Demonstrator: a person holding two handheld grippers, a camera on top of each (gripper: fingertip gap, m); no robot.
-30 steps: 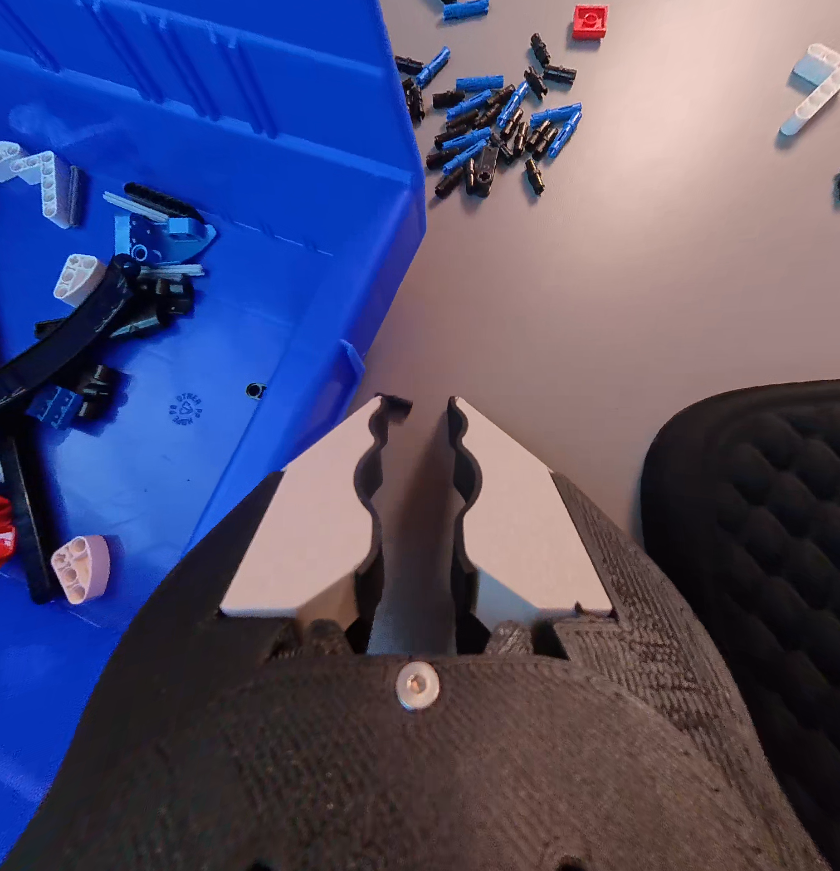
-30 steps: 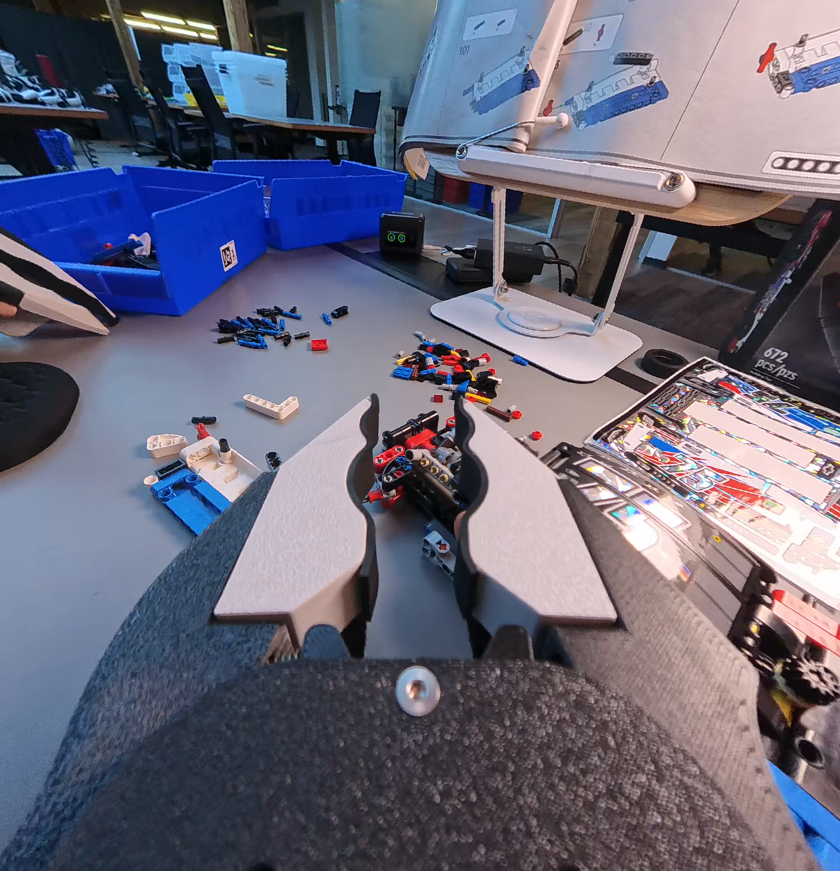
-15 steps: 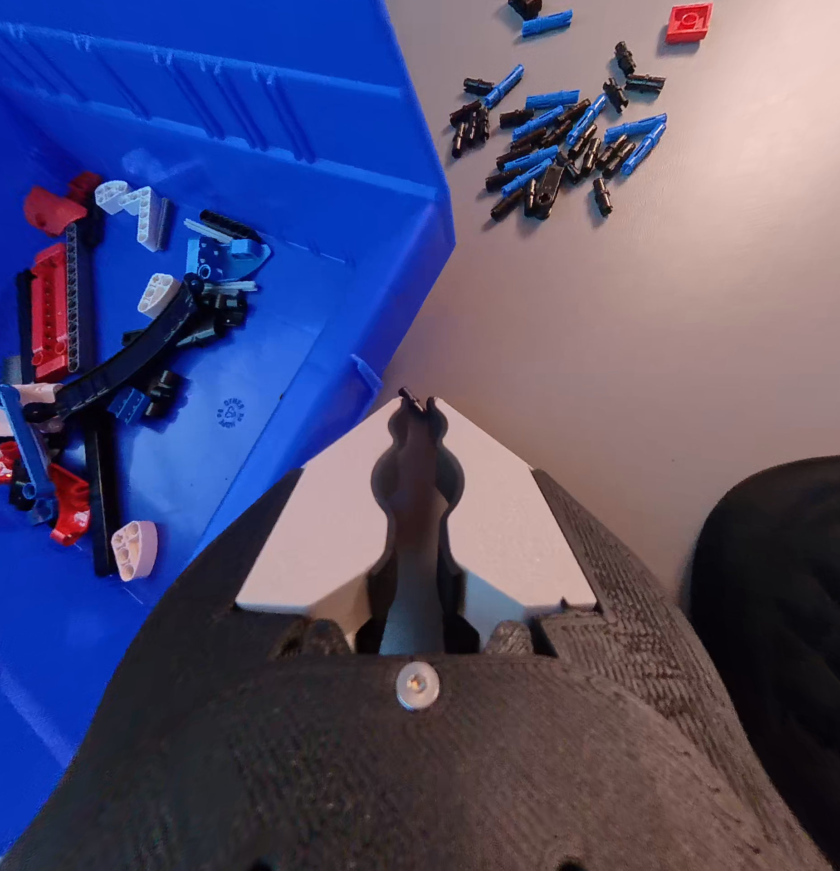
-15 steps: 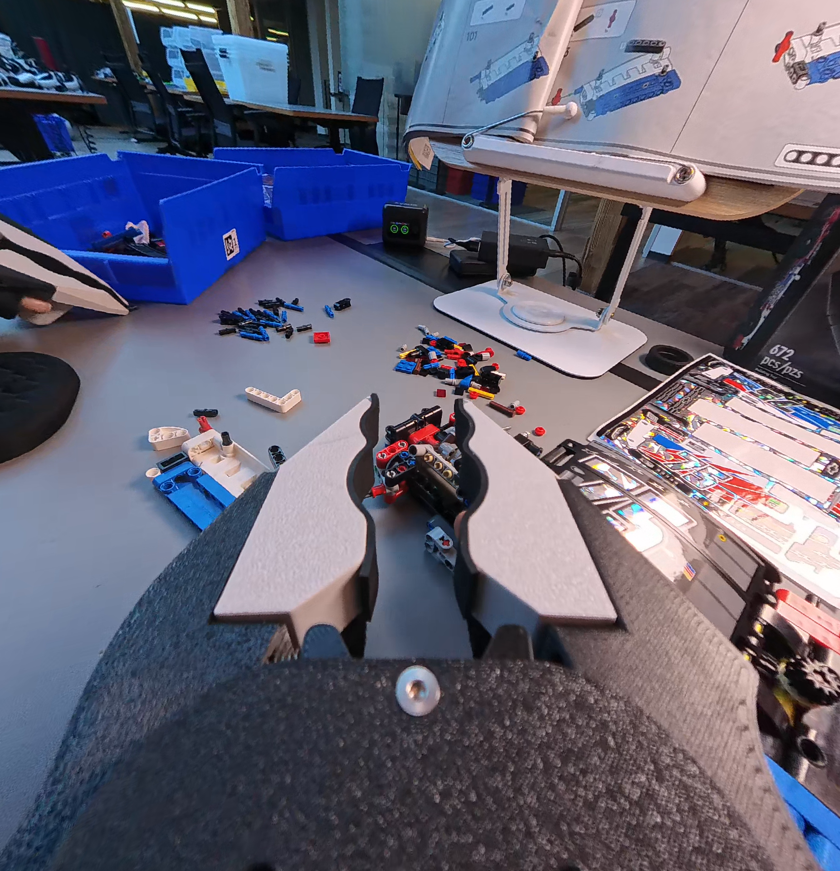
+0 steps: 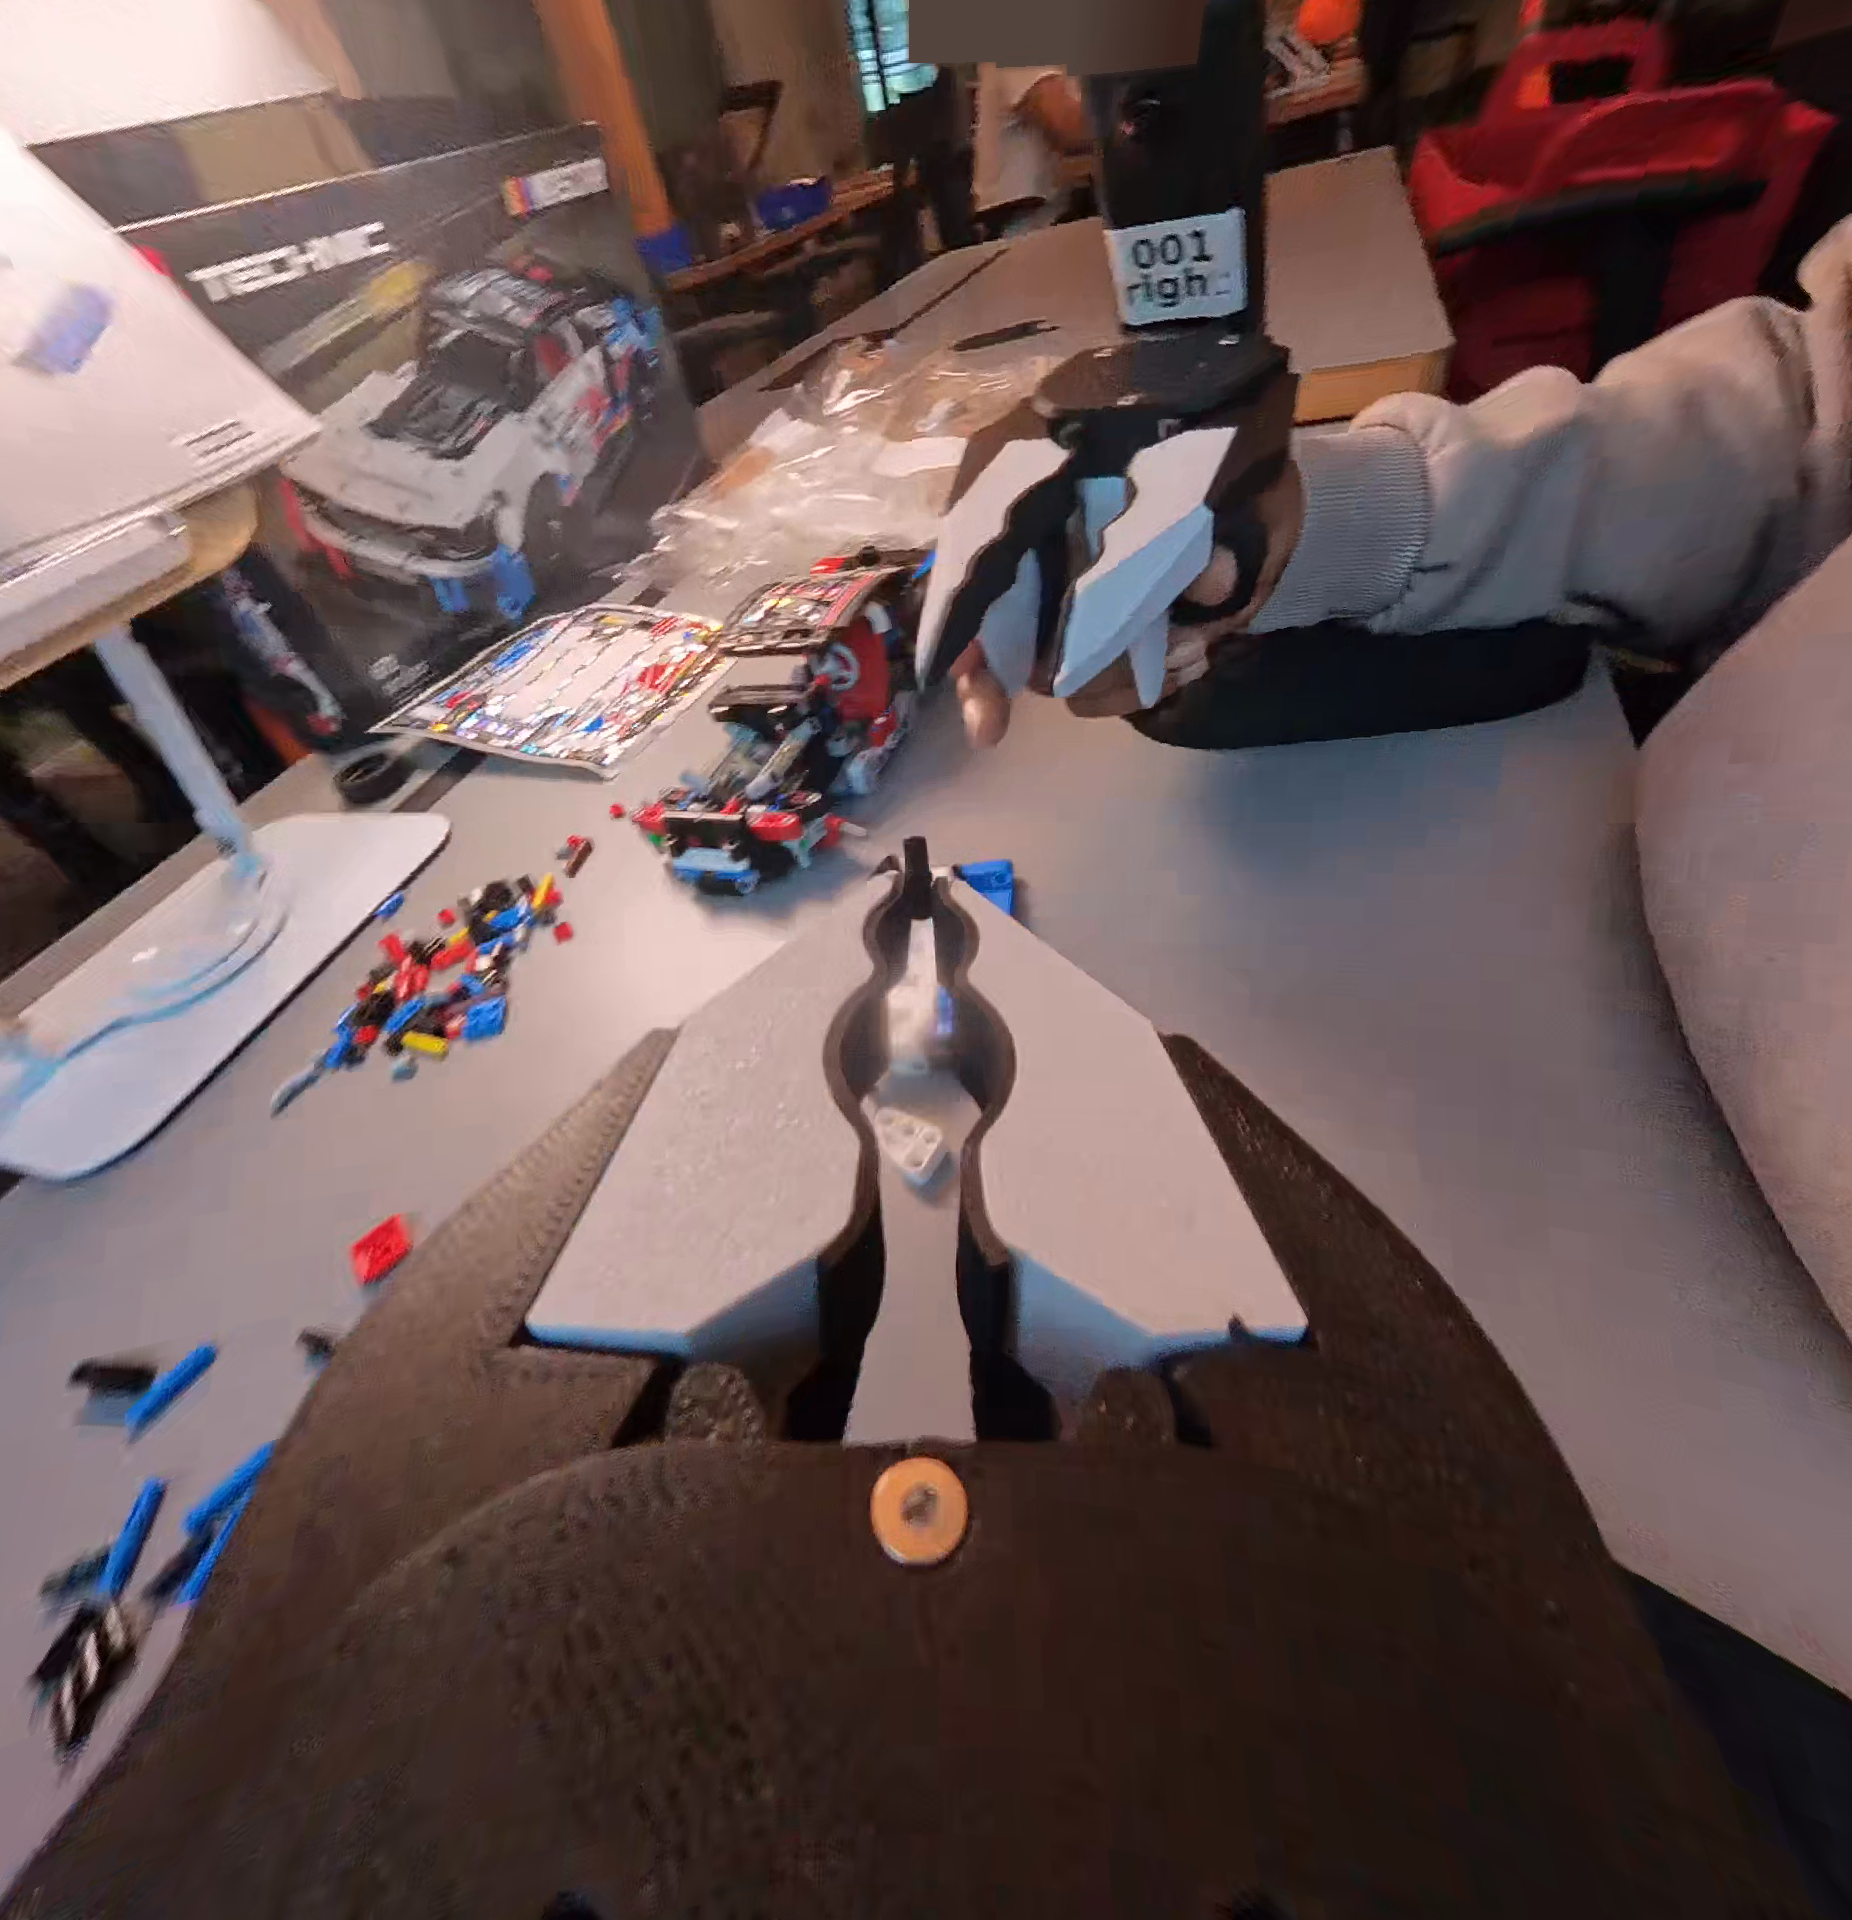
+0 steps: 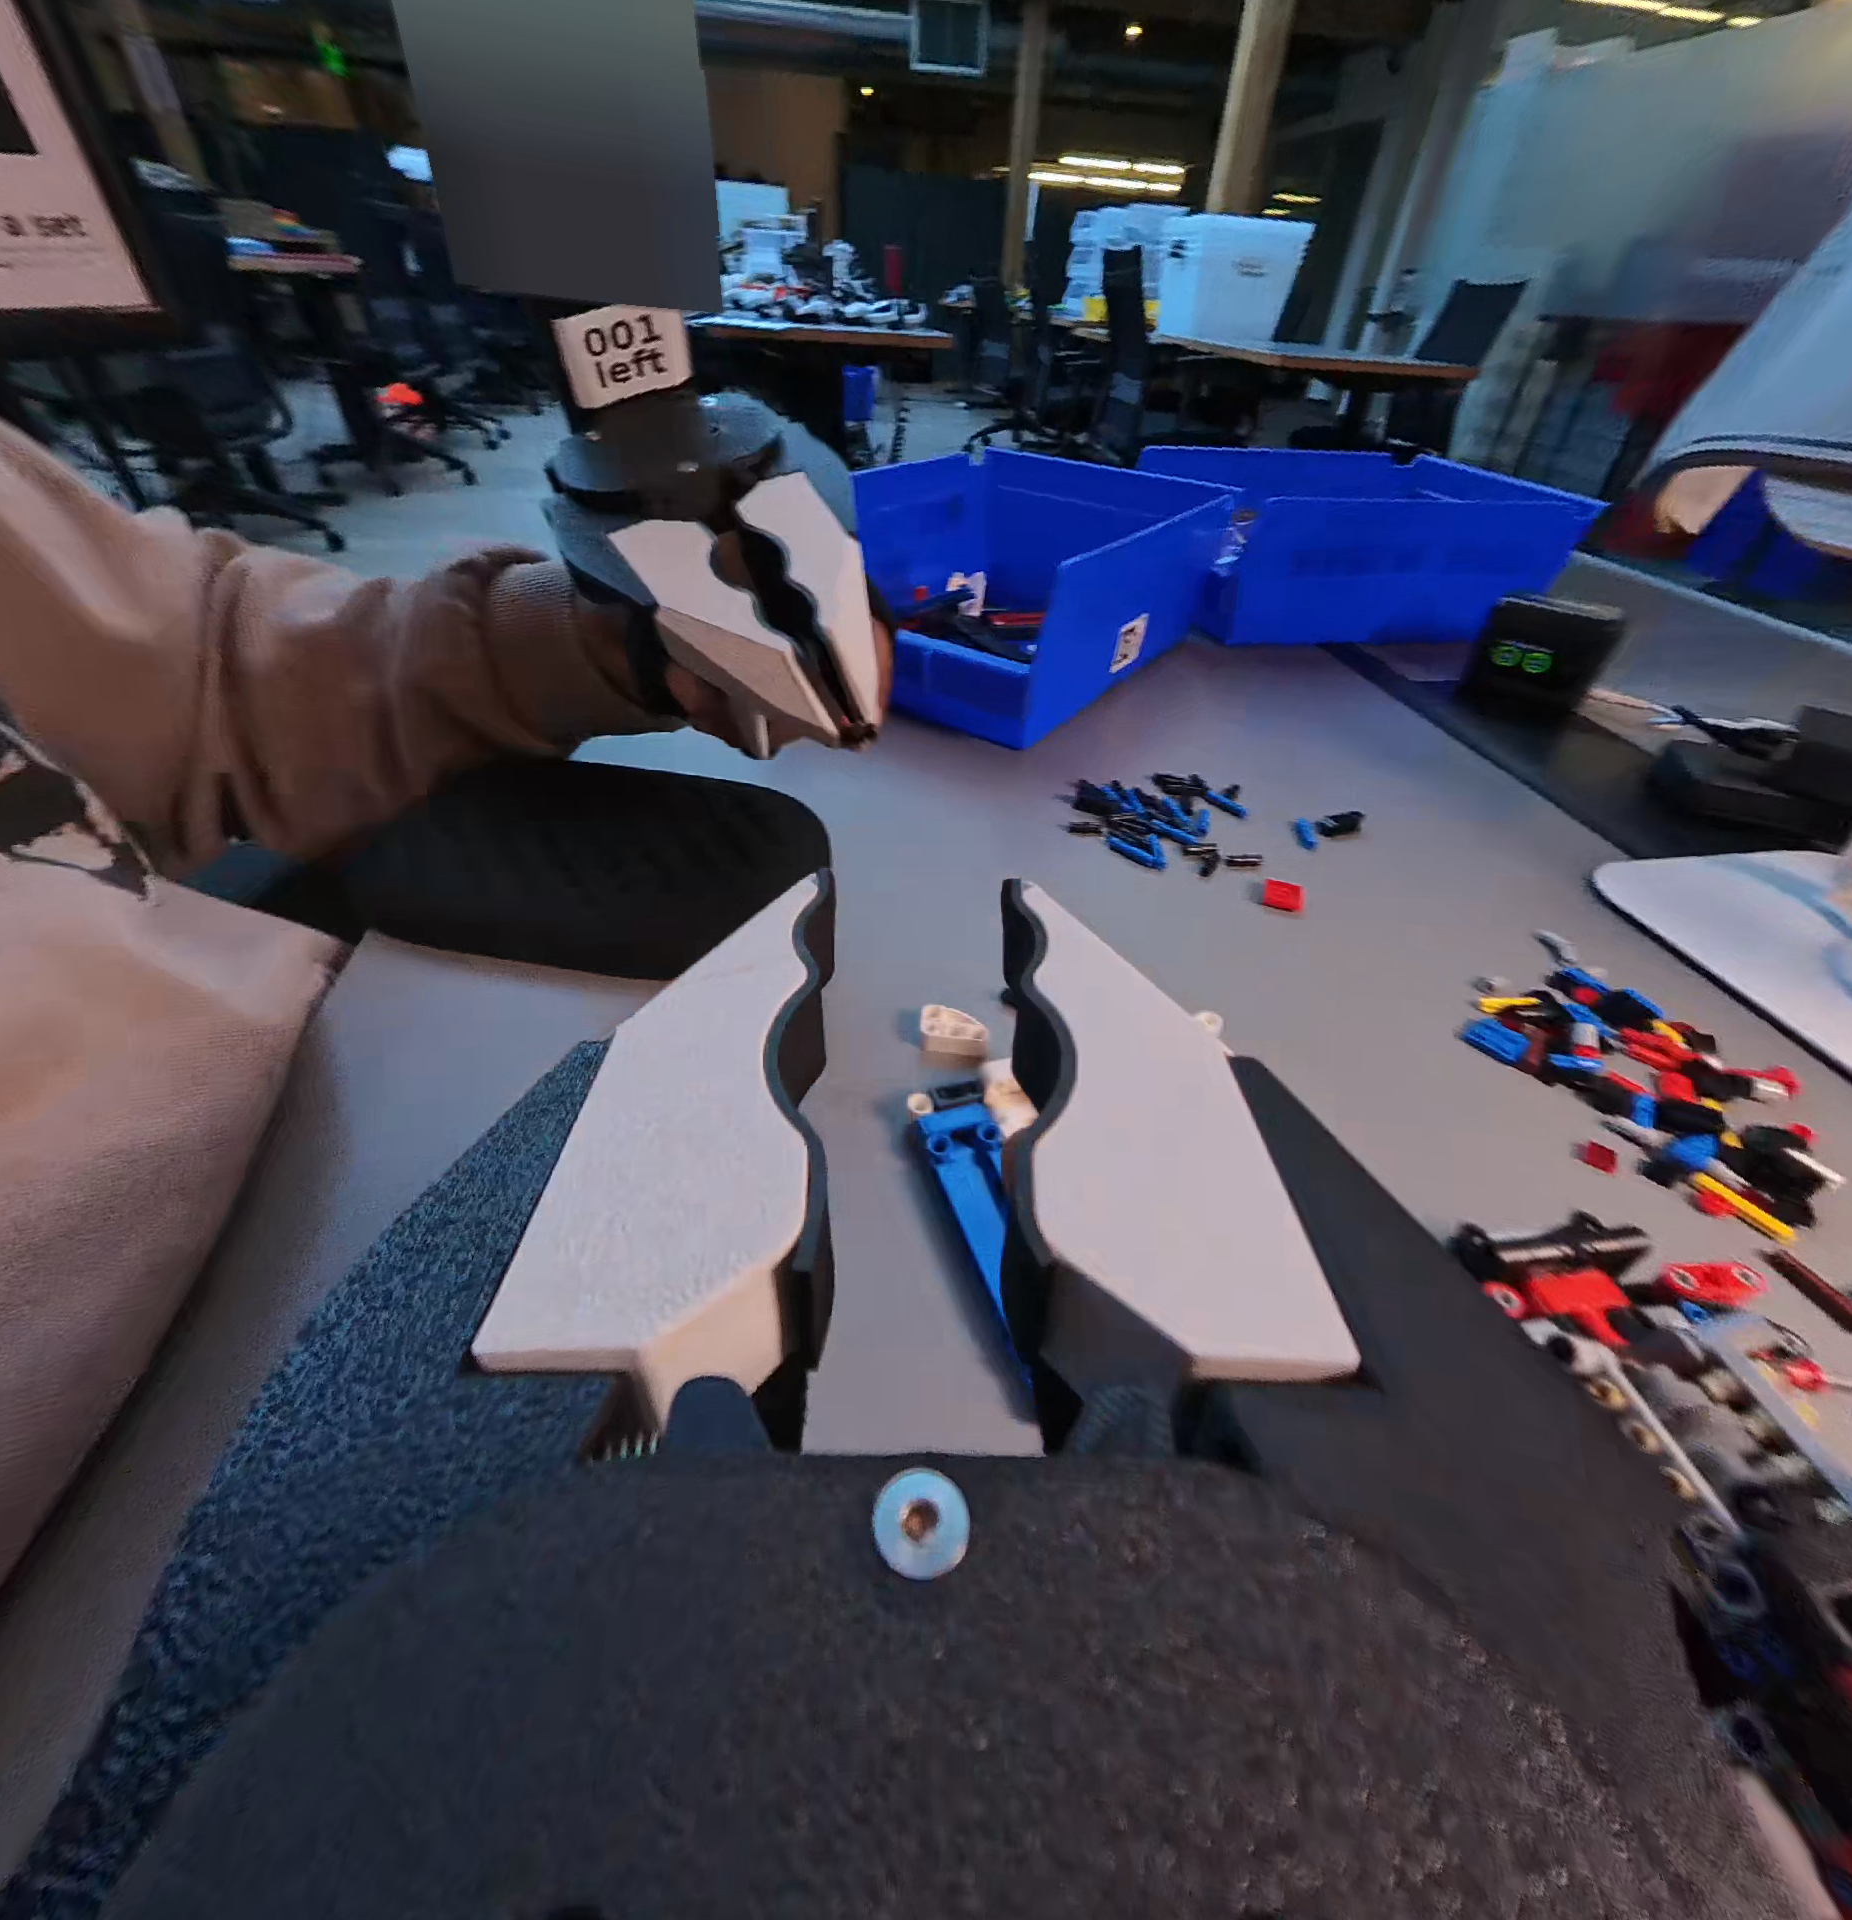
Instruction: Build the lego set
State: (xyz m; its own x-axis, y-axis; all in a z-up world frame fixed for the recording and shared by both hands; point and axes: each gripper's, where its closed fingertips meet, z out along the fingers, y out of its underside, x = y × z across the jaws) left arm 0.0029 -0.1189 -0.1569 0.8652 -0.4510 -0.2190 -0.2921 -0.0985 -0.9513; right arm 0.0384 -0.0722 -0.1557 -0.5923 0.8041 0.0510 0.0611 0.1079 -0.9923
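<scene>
Pinching a small black pin (image 5: 914, 862) at its very tips, my left gripper (image 5: 914, 883) is clenched with the fingers pressed together, held up above the grey table (image 5: 1317, 987). From the right wrist view I see that same gripper (image 6: 854, 727) raised near the blue bin (image 6: 1047, 582), a dark speck at its tip.

My right gripper (image 6: 917, 914) is released, its fingers well apart and nothing between them. Seen through that gap, a small white angled piece (image 6: 951, 1034) lies on the table, and just beyond it toward me a blue plate sub-assembly (image 6: 969, 1174) with white and black bits at its far end. In the left wrist view the right gripper (image 5: 1047, 634) hangs over the partly built car chassis (image 5: 787, 769), tips pointing down, not touching it.

A pile of mixed red, blue, black and yellow parts (image 5: 434, 997) sits between the chassis and the white base of the instruction stand (image 5: 174, 966). A scatter of blue and black pins (image 6: 1161, 816) lies near the bin, with a single red square plate (image 6: 1283, 894) just beside it. The sticker sheet (image 5: 558, 686) lies flat in front of the set's box (image 5: 402, 395). A black wrist pad (image 6: 589, 862) rests under my left forearm.
</scene>
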